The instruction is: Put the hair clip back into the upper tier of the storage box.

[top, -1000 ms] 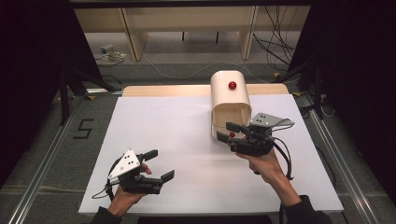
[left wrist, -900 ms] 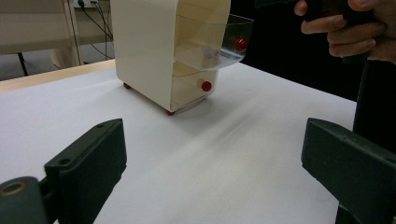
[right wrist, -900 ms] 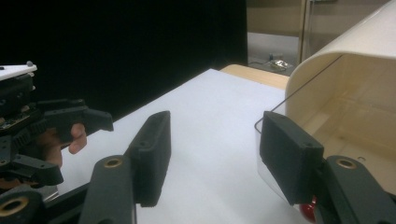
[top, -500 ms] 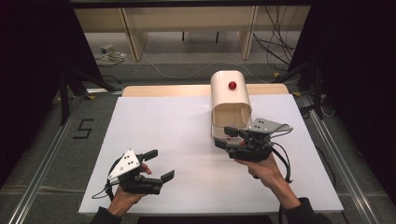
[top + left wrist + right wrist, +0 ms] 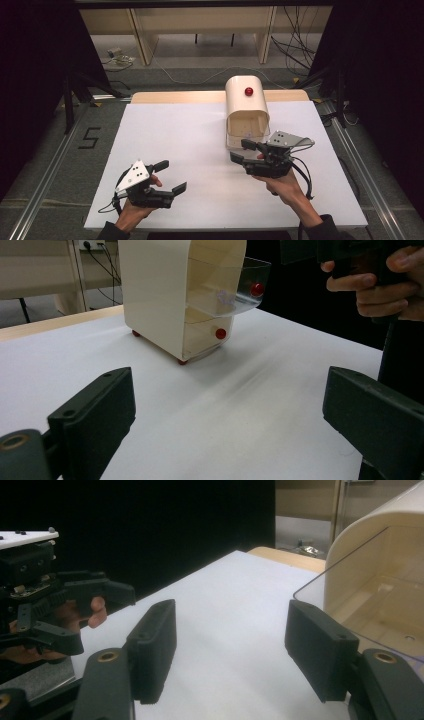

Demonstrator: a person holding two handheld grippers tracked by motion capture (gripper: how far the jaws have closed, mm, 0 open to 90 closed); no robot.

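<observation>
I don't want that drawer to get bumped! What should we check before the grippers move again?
1. Top drawer pulled out of the cream cabinet: ok.
2. Right gripper free of the drawer, jaws just been opening, nothing between them: ok.
3. Left gripper open and empty: ok.
4. Lower drawer pushed in: ok.
5. Anything inside the top drawer: cannot tell.

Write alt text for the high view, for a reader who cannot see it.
A cream drawer cabinet stands on a white table, its clear upper drawer pulled out toward the person. The right gripper sits just in front of that drawer, jaws open and holding nothing. The left gripper rests open near the table's front edge.
</observation>
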